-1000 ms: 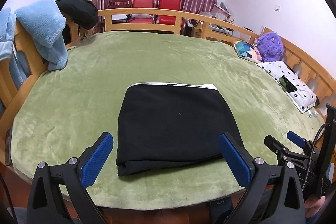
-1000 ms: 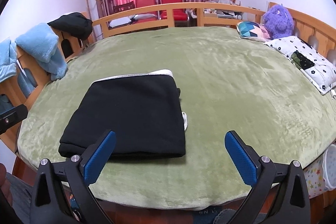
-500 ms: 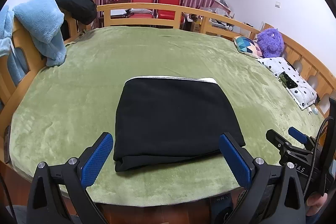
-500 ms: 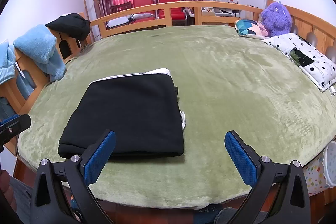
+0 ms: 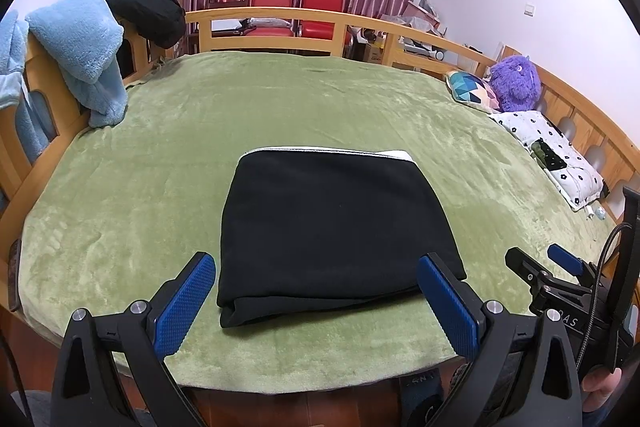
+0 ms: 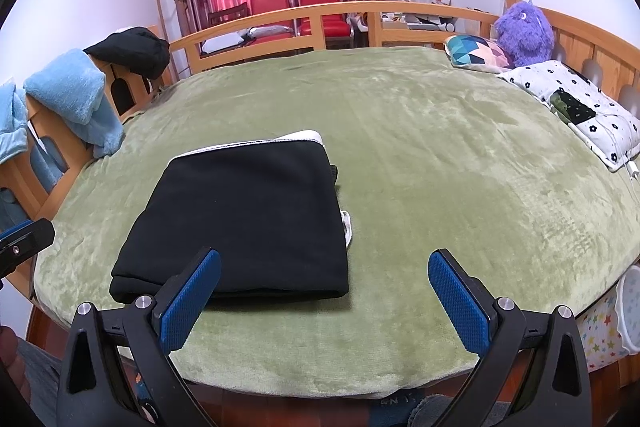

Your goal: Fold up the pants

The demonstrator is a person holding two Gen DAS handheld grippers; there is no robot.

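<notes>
Green blanket (image 5: 160,155) bears one folded pants (image 5: 332,223) – two grippers, left (image 5: 320,301) and right (image 6: 324,293), hover level at its near edge, jaws spread, empty

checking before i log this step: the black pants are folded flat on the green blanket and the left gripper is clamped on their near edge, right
Not quite. The left gripper is open, its jaws spread wide and short of the cloth, gripping nothing, as the left wrist view shows. The rest holds: the black pants lie folded flat on the green blanket.
</notes>
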